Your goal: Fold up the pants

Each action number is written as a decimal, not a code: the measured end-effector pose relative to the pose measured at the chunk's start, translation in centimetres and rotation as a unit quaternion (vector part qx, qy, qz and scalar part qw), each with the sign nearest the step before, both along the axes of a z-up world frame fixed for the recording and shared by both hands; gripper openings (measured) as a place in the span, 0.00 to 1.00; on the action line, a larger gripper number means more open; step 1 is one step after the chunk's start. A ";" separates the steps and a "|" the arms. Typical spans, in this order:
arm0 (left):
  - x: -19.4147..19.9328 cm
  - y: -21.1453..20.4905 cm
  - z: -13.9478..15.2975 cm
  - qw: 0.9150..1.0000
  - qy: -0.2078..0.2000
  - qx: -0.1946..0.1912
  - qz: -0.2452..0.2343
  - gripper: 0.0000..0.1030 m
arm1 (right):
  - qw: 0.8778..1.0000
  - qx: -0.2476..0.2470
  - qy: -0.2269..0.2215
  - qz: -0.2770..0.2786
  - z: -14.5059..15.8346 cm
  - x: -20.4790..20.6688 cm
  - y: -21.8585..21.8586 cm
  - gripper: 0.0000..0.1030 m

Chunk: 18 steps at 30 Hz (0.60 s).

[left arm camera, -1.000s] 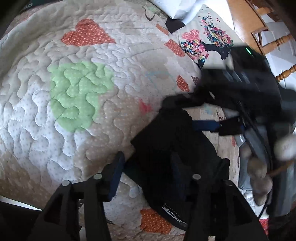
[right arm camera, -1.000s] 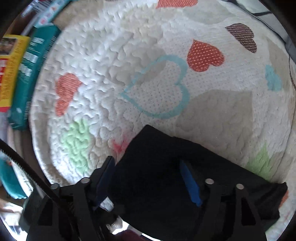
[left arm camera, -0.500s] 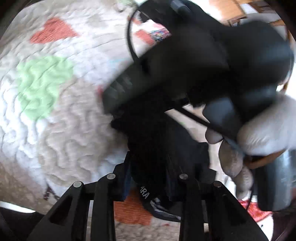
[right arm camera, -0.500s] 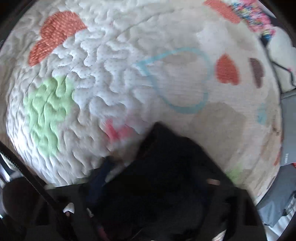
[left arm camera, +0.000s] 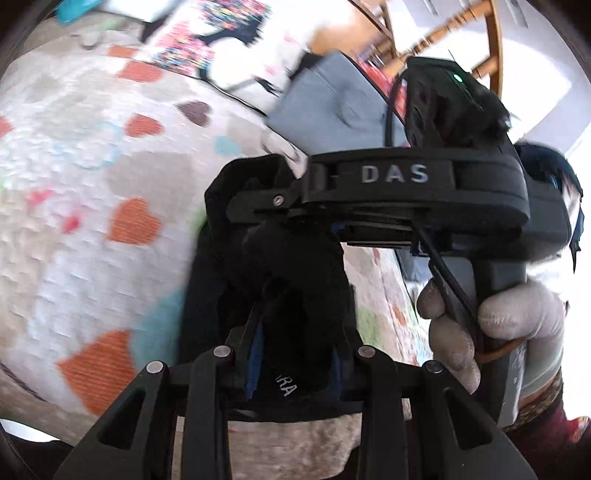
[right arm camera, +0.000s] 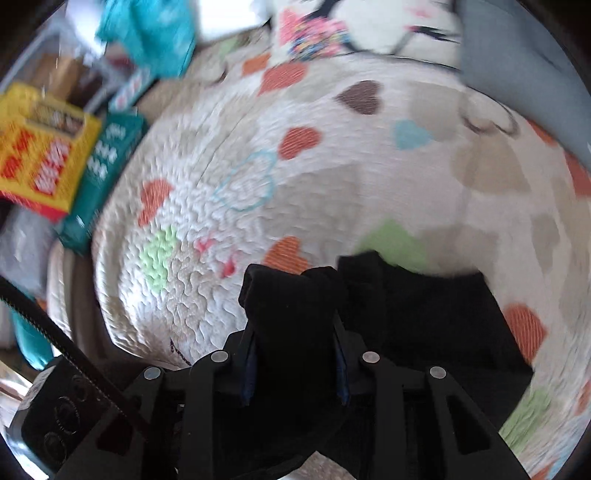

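Note:
The black pants (left arm camera: 280, 266) hang bunched above a heart-patterned quilt (left arm camera: 74, 240). My left gripper (left arm camera: 295, 354) is shut on a fold that carries a white label, blue pads pressing both sides. My right gripper (left arm camera: 240, 206) crosses the left wrist view side-on, held by a gloved hand (left arm camera: 517, 317), its tips buried in the same cloth. In the right wrist view, the right gripper (right arm camera: 293, 354) has its jaws closing on a thick wad of the pants (right arm camera: 424, 325), the pads pressing it. The rest of the garment trails right onto the quilt (right arm camera: 332, 184).
A grey folded piece (left arm camera: 332, 107), a flower-print pillow (left arm camera: 207, 40) and a wooden chair (left arm camera: 480, 48) lie beyond the quilt. At the quilt's left edge are a yellow box (right arm camera: 40, 158), a teal box (right arm camera: 103, 173) and a teal cloth (right arm camera: 155, 33).
Both grippers closed on the black pants and lifted them off the quilt. The right gripper swung across in front of the left camera, and both views tilted up toward the bed's far end.

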<state>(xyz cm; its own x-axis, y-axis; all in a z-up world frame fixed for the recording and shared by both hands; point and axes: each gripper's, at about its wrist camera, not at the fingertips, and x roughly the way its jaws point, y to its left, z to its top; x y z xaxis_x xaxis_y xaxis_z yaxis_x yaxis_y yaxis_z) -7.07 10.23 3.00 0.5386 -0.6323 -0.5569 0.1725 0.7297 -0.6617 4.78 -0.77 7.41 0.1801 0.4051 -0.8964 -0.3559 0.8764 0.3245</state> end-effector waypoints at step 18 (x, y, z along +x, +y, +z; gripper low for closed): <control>-1.9 -12.5 0.6 0.987 0.026 0.106 -0.114 0.33 | 0.955 0.169 -0.018 -0.245 -7.0 -4.0 -24.1 0.47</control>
<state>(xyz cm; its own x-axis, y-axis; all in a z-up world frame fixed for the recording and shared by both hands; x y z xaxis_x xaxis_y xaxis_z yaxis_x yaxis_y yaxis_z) -9.02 -2.29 3.57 0.3633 -0.5996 -0.7131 0.3186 0.7992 -0.5096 0.75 -24.90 0.39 0.4504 0.5287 -0.7194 0.0530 0.7885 0.6127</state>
